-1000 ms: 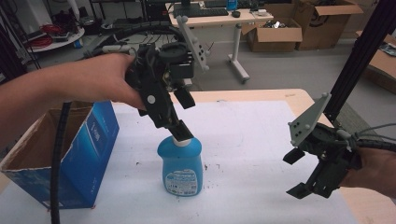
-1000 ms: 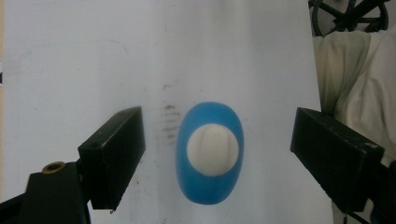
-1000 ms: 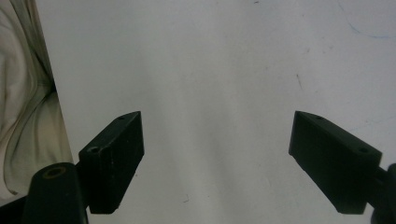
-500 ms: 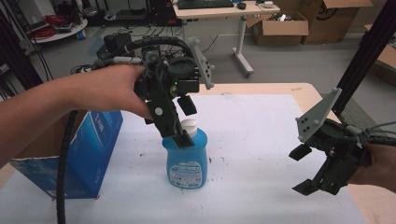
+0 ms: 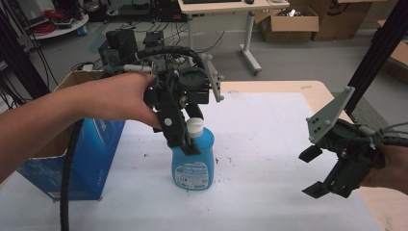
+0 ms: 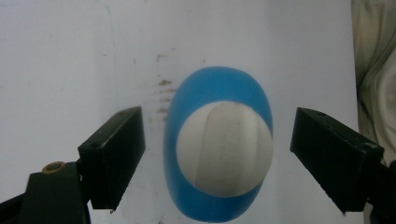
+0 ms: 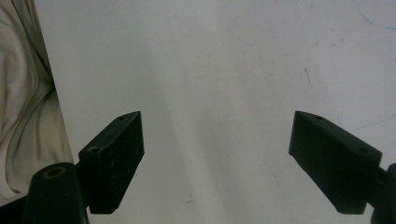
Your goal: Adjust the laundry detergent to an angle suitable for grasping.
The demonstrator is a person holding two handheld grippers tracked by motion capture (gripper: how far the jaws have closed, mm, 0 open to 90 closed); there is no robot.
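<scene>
A blue bottle [image 5: 192, 161] with a white cap [image 5: 196, 126] stands upright on the white table sheet [image 5: 269, 125]. My left gripper [image 5: 191, 132] hangs straight over it, pointing down and open. In the left gripper view the cap [image 6: 224, 149] and the blue shoulder [image 6: 219, 84] lie between the two jaws, with a gap on each side. My left gripper [image 6: 219, 158] touches neither. My right gripper [image 5: 313, 172] is at the right side of the table, open and empty. In its own view my right gripper [image 7: 217, 158] faces bare white sheet.
A blue cardboard box [image 5: 91, 149] stands at the left, close to the bottle. The wooden table edge [image 5: 312, 89] runs at the back right, next to a black frame post [image 5: 380, 53]. Pale cloth [image 7: 23, 93] lies beside the sheet.
My left gripper has come down over the bottle, so its jaws now straddle the cap. The right gripper has stayed open in much the same place.
</scene>
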